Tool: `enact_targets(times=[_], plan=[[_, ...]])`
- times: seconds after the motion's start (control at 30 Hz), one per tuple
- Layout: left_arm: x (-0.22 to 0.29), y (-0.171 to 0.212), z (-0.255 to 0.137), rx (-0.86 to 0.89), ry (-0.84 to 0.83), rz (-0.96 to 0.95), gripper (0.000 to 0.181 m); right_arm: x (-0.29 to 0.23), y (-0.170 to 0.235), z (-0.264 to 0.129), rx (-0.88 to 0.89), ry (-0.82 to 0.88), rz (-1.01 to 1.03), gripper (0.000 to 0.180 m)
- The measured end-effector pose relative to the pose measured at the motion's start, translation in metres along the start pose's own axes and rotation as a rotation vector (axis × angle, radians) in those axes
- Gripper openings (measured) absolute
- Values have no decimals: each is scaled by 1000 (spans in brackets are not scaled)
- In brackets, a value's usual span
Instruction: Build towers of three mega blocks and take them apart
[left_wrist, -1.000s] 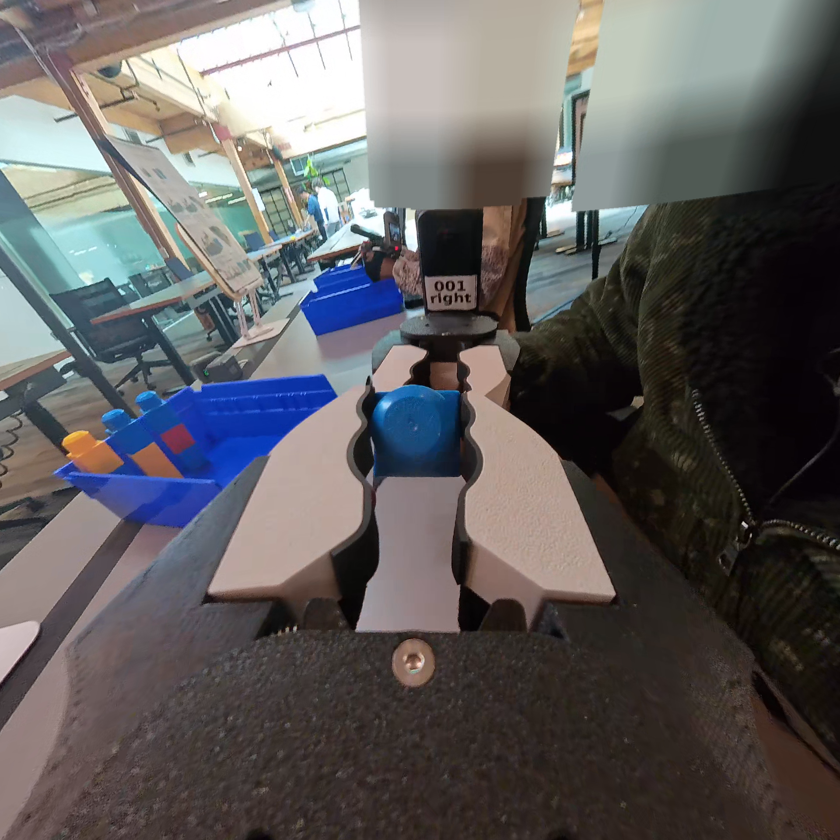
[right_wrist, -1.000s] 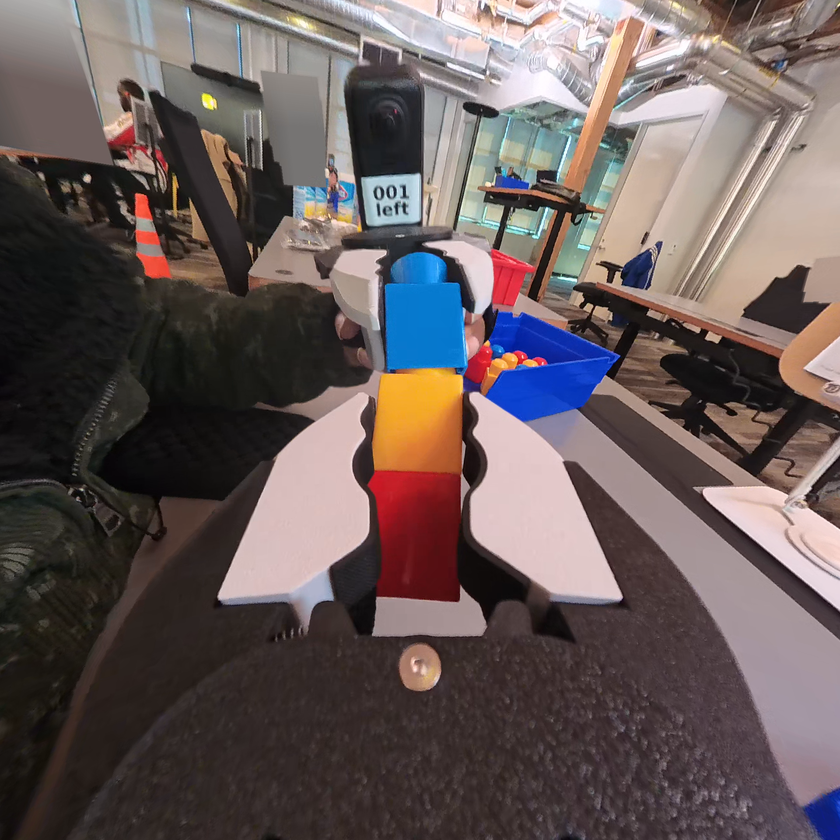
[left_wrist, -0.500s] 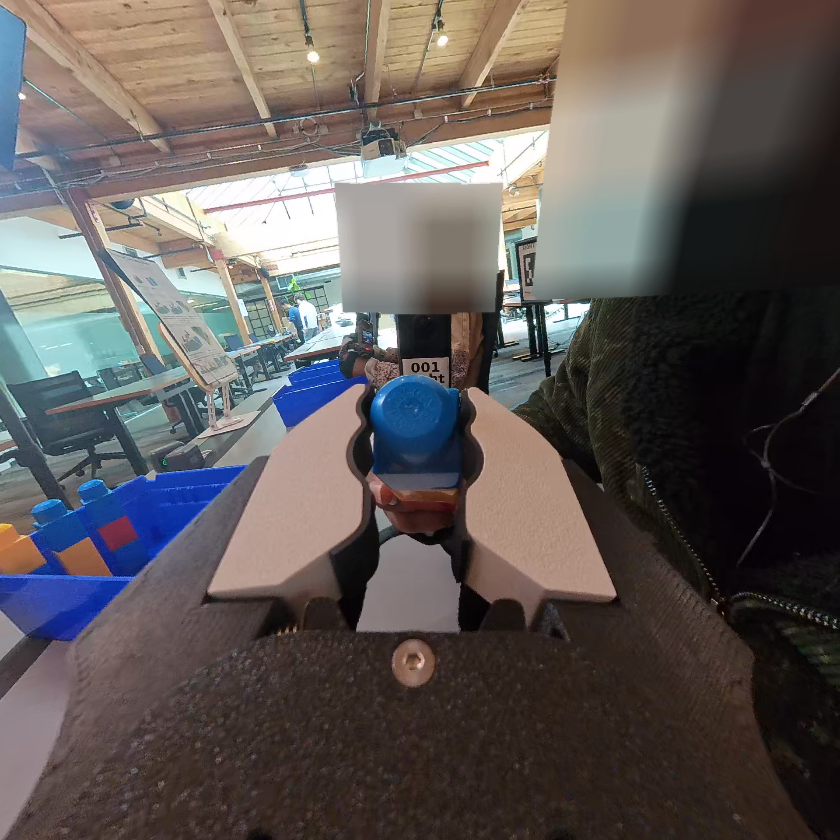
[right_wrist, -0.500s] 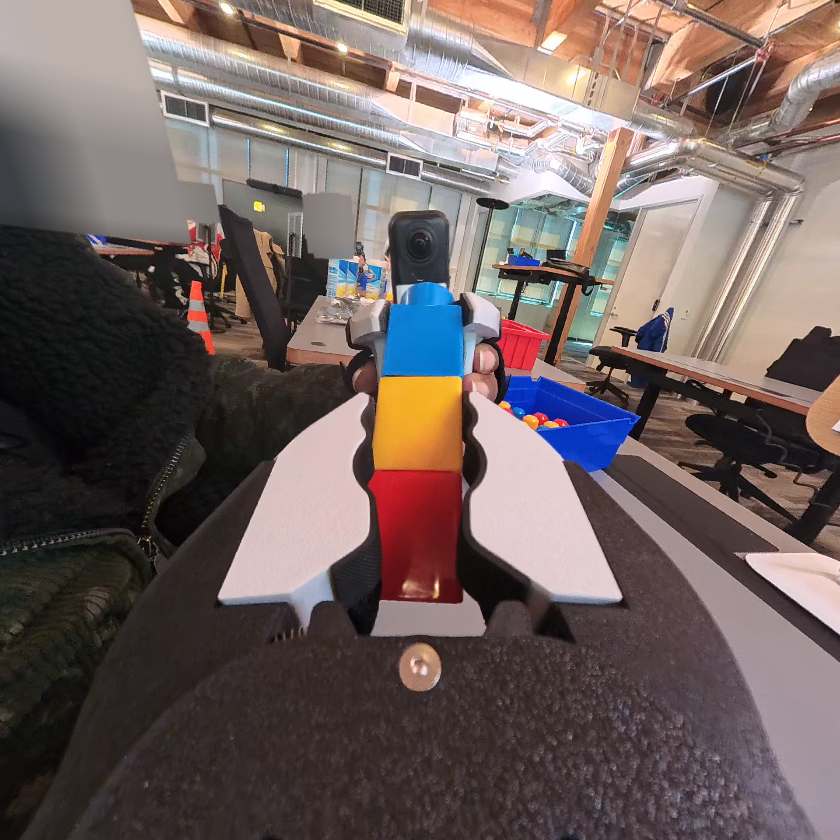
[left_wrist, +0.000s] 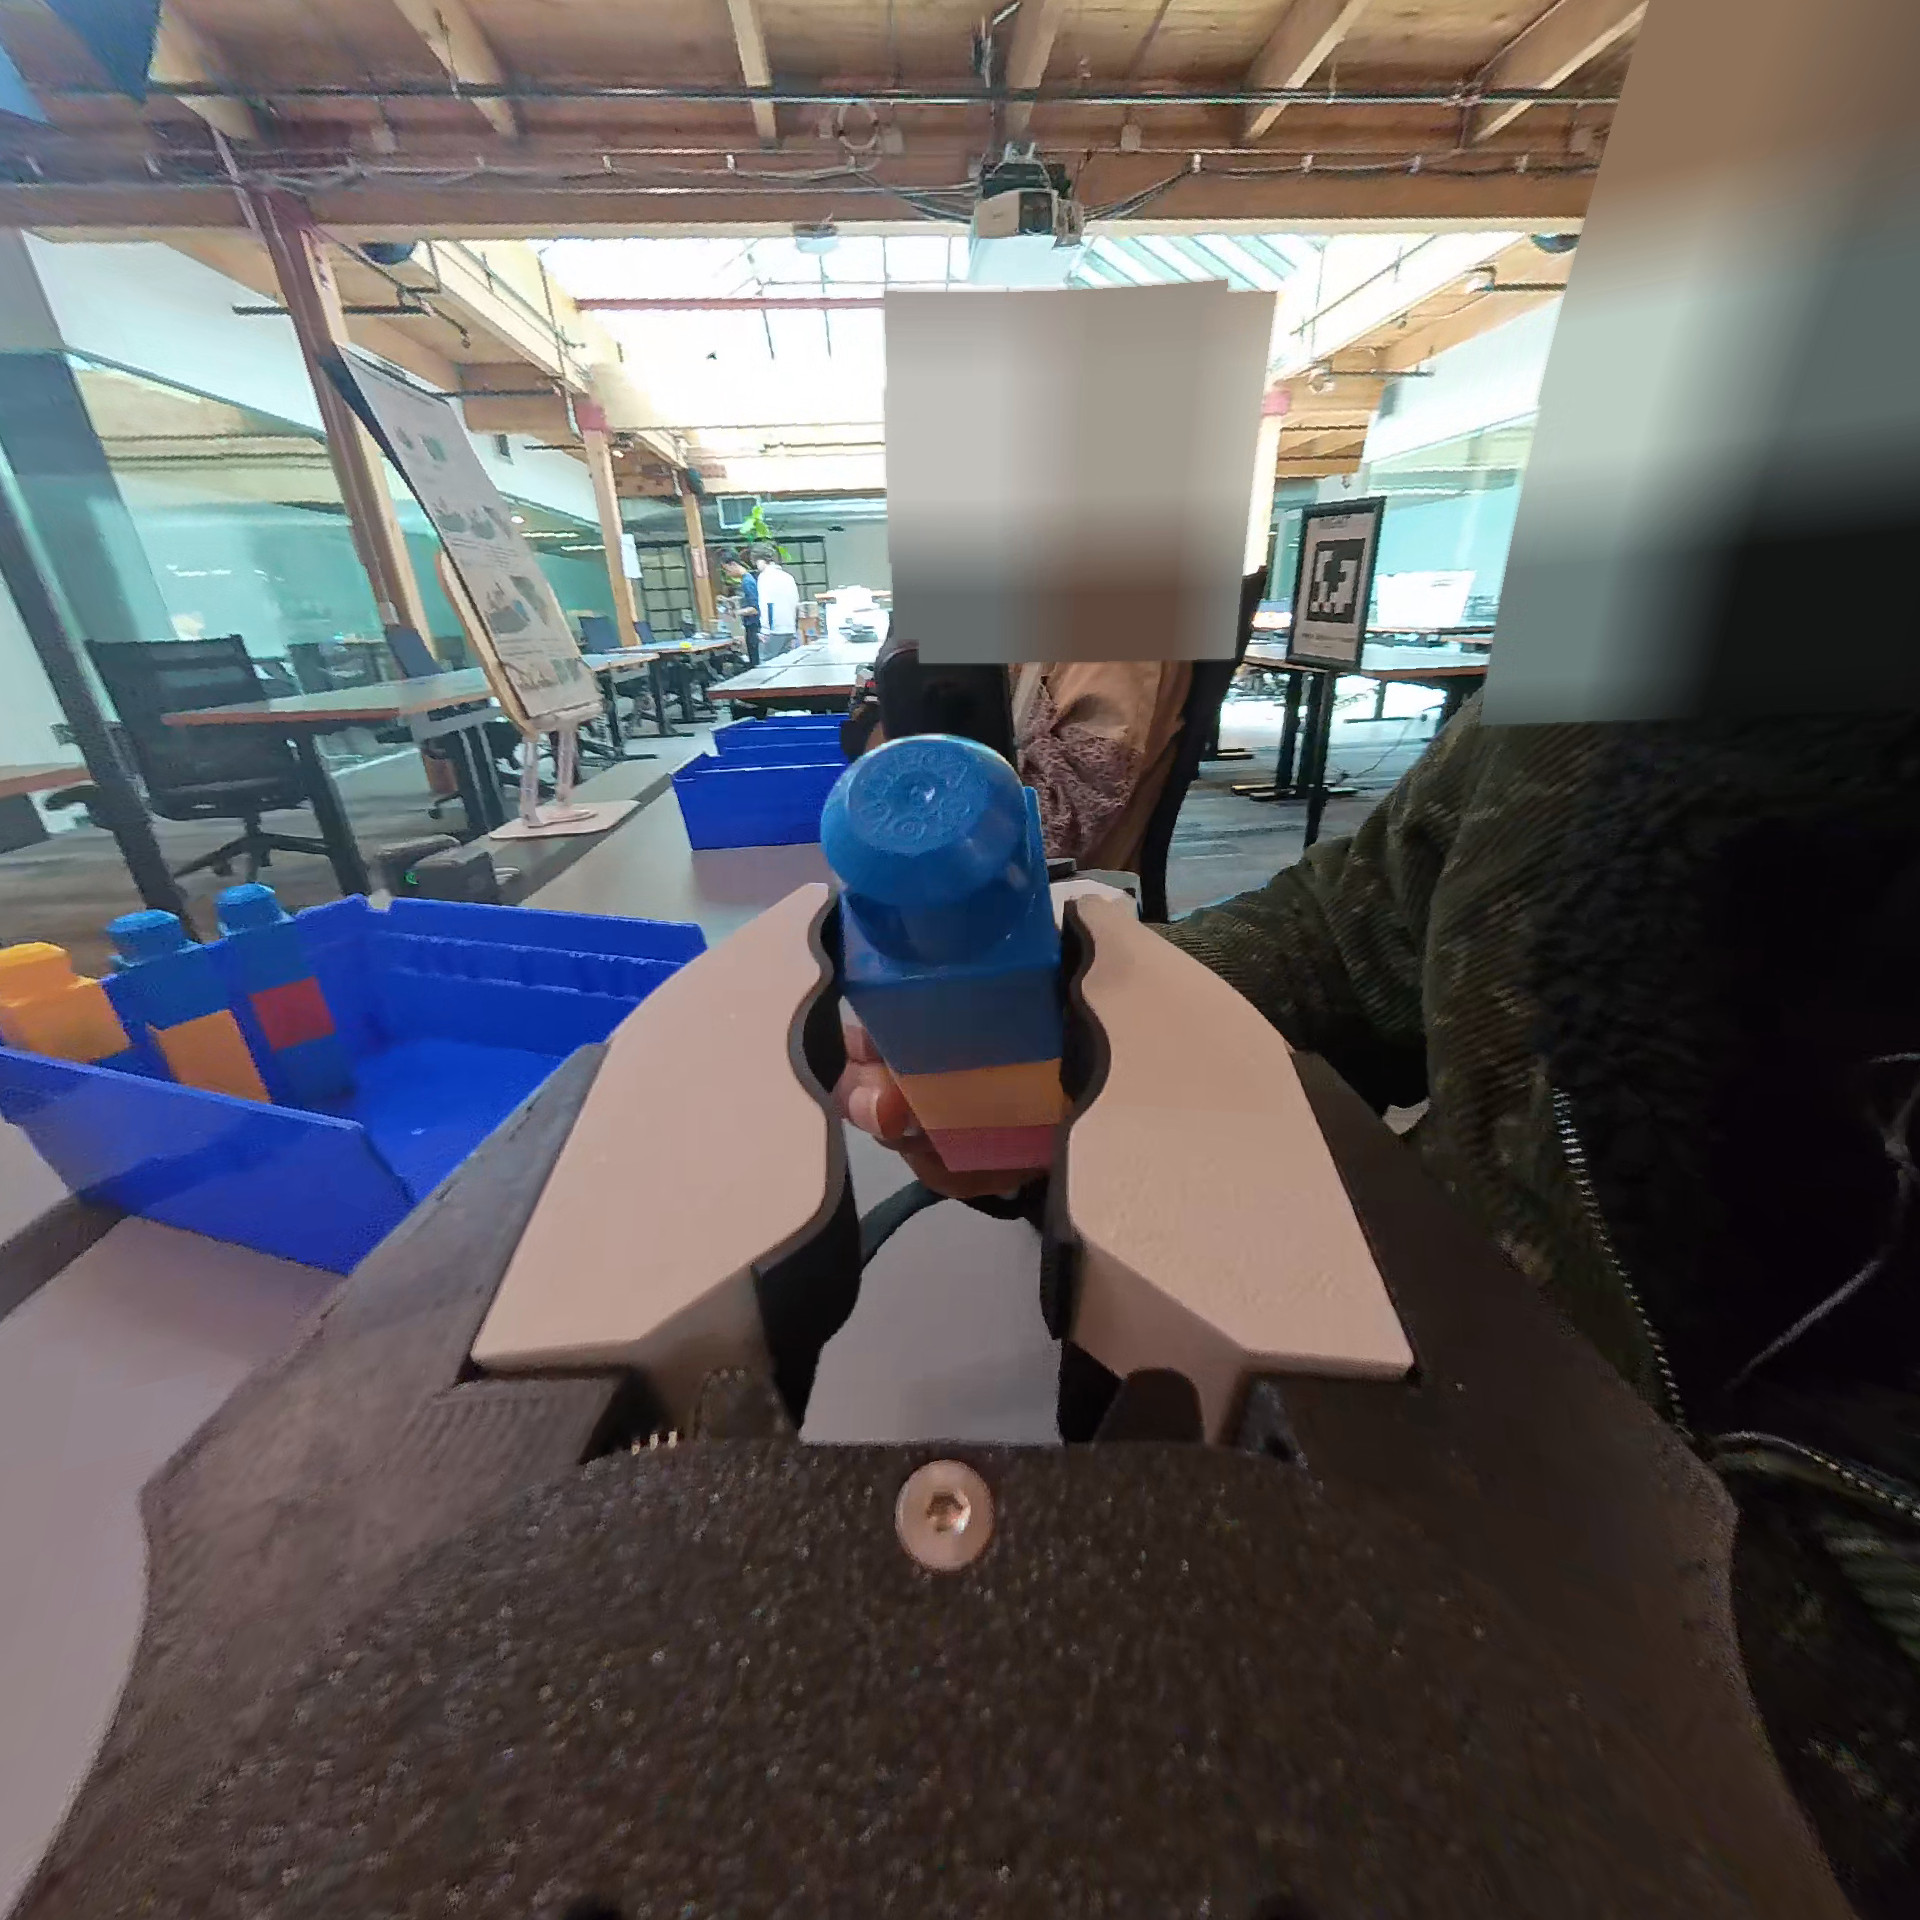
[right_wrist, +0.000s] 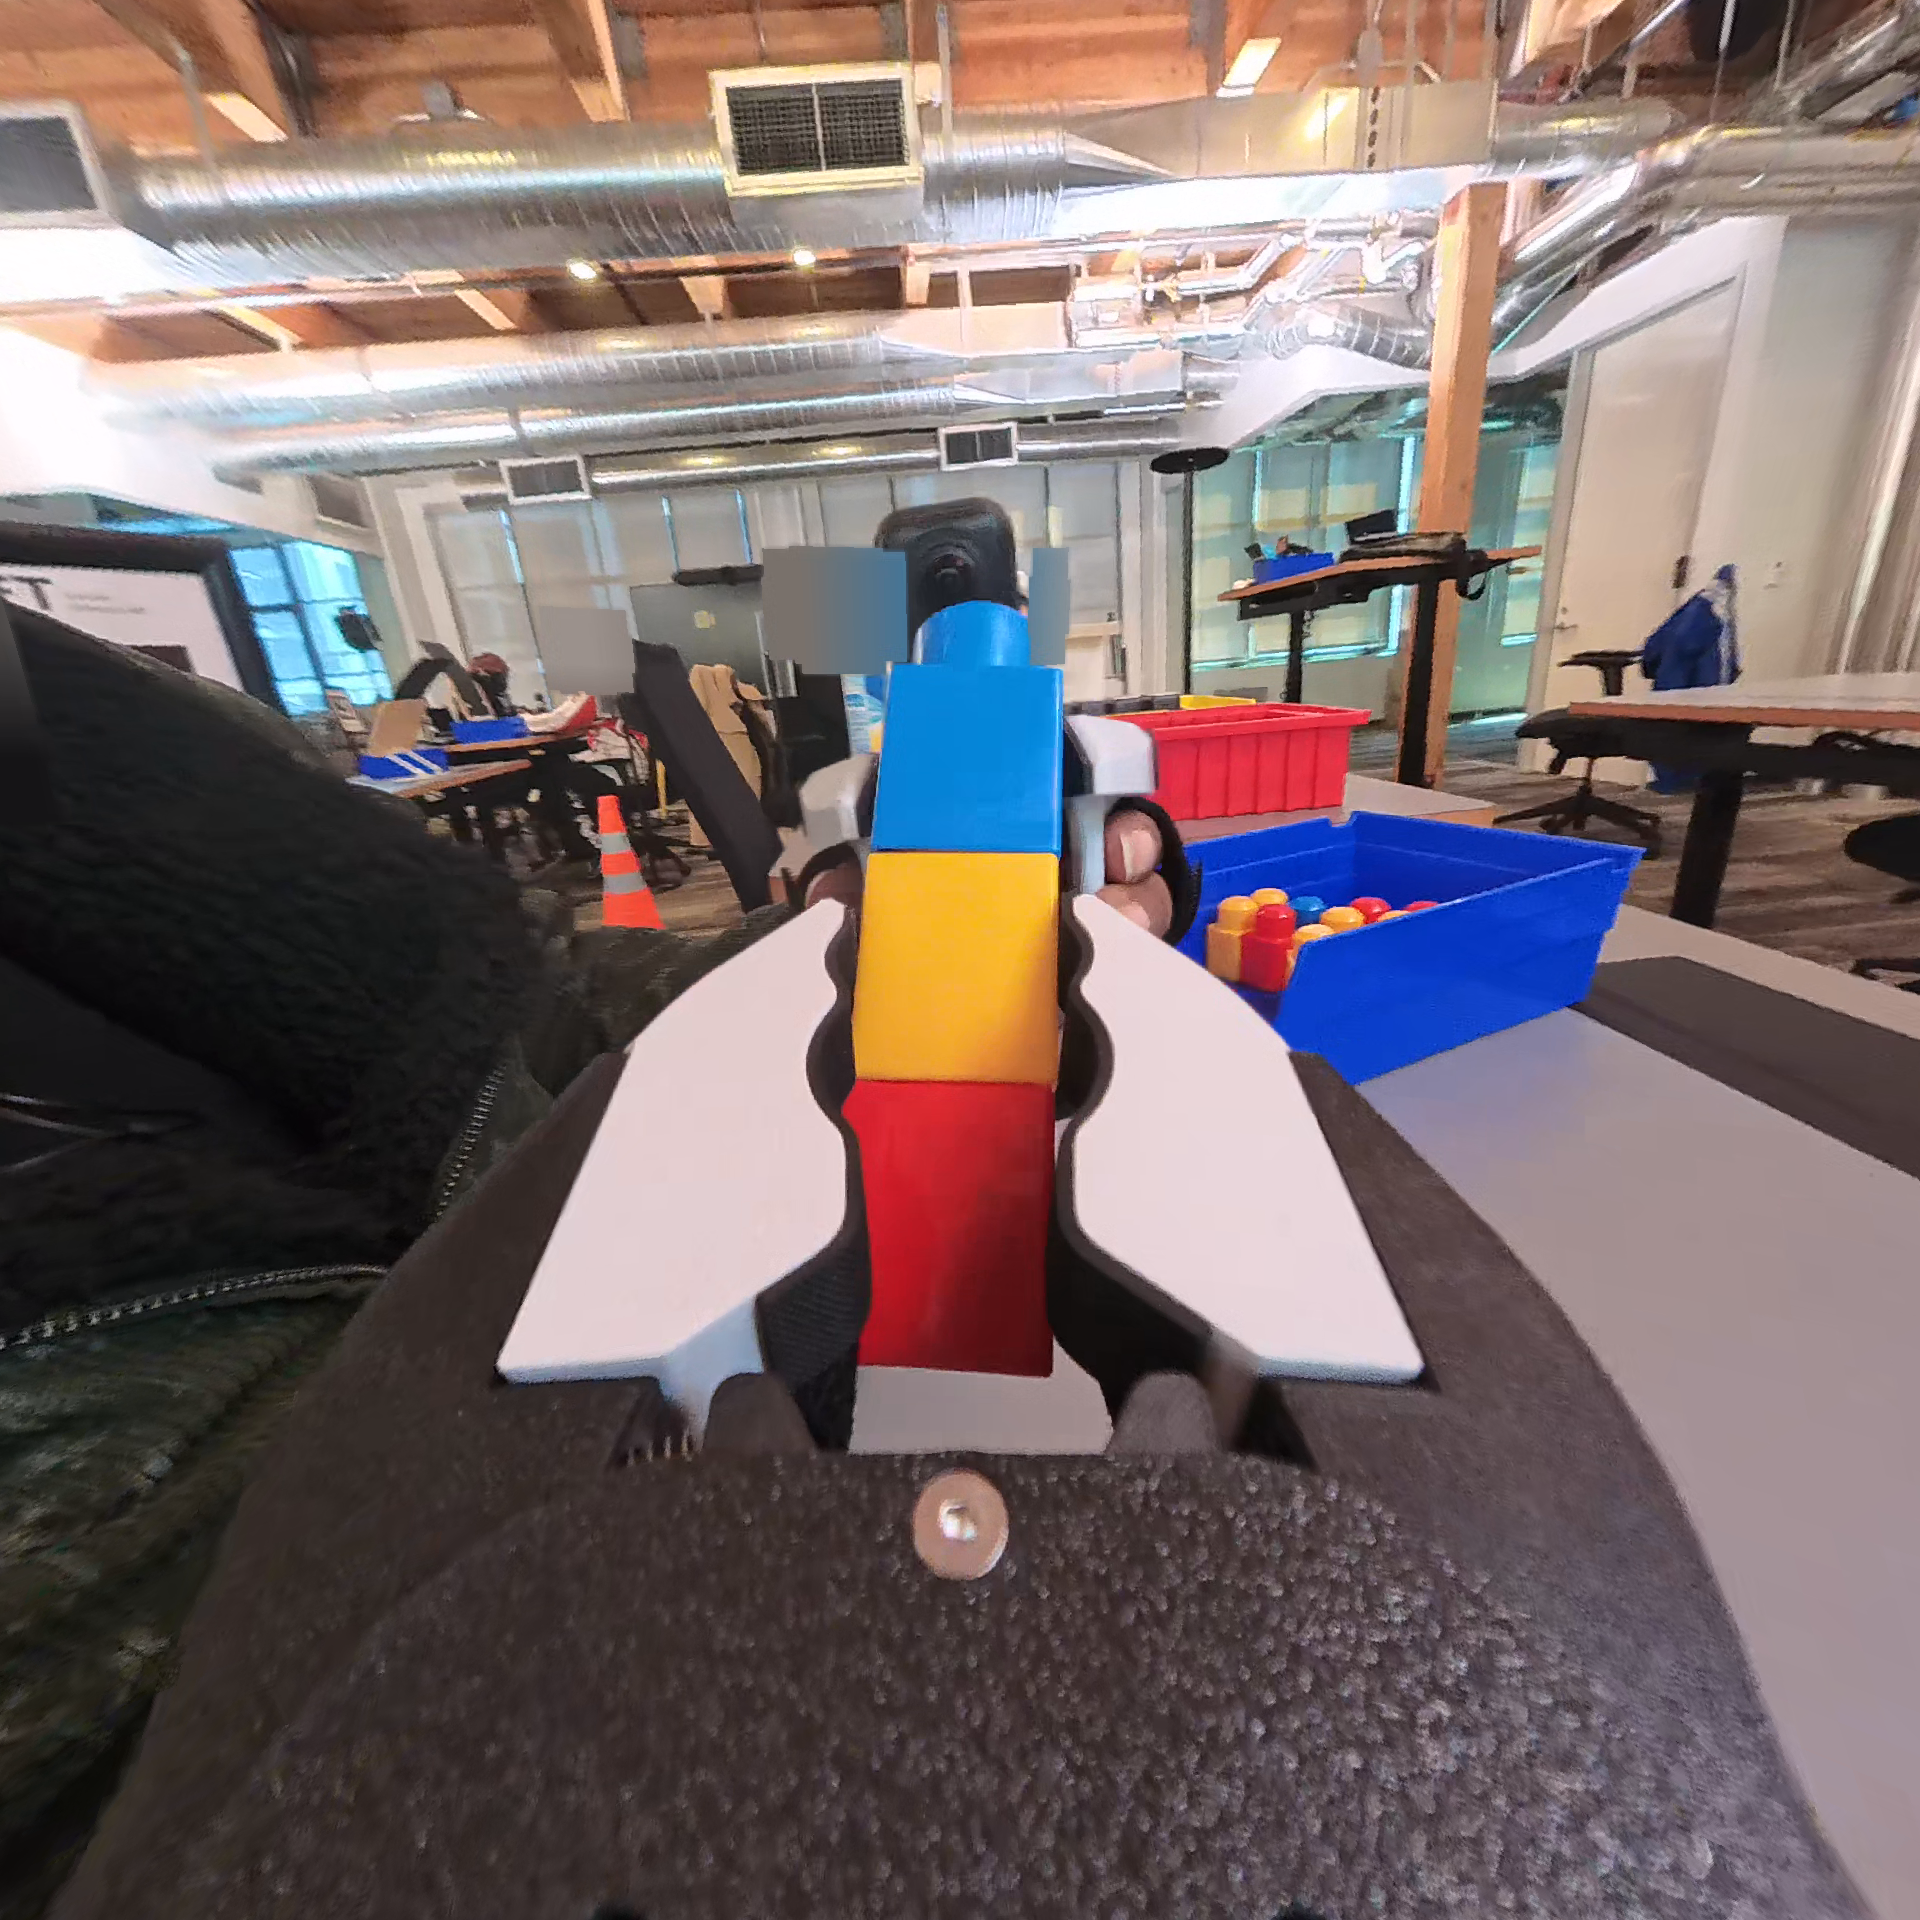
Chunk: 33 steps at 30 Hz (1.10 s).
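The tower (right_wrist: 956, 997) of three blocks was held in the air between the two tongs, well above the surface (right_wrist: 1662, 1195), and it was the landmark for all the rest. Its long axis ran from the right tongs (right_wrist: 958, 1039) toward the left tongs (left_wrist: 945, 997): the red block (right_wrist: 951, 1226) was nearest the right tongs, the yellow block (right_wrist: 956, 966) was in the middle, and the blue block (left_wrist: 951, 987) with its stud (left_wrist: 914, 821) was at the far end. The right tongs were closed narrowly on the red and yellow blocks, with the fingers touching both sides. The left tongs were closed on the blue block, and in the left wrist view the stud pointed toward that camera, a little tilted. So each end of the tower was already in one grip, and neither hand was nearer than the other. I judged that the next move was to pull the blue block off along the long axis of the tower, away from the right tongs. There was free room around the tower on all sides. A blue bin (left_wrist: 343, 1122) with finished towers (left_wrist: 239, 997) stood to one side of the tower, and another blue bin (right_wrist: 1455, 935) with loose blocks (right_wrist: 1278, 925) stood to the other side, both well apart from it.
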<state>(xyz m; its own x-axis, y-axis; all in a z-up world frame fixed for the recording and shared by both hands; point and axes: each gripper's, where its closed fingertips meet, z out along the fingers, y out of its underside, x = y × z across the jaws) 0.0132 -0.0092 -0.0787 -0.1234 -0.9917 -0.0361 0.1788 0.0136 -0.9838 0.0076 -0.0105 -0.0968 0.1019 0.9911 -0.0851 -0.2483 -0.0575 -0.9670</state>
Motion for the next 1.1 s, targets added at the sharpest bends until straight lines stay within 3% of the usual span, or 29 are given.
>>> enact_targets(times=[0.7, 0.87, 1.1], plan=[[8, 5, -4, 7, 46, -22, 38, -6, 10, 4, -16, -77, 60, 37], [-7, 24, -14, -197, -48, 54, 36, 11, 23, -2, -163, 9, -36, 39], [-33, 77, -36, -720, -245, 278, 36, 22, 32, -5, -408, 134, -354, 43]])
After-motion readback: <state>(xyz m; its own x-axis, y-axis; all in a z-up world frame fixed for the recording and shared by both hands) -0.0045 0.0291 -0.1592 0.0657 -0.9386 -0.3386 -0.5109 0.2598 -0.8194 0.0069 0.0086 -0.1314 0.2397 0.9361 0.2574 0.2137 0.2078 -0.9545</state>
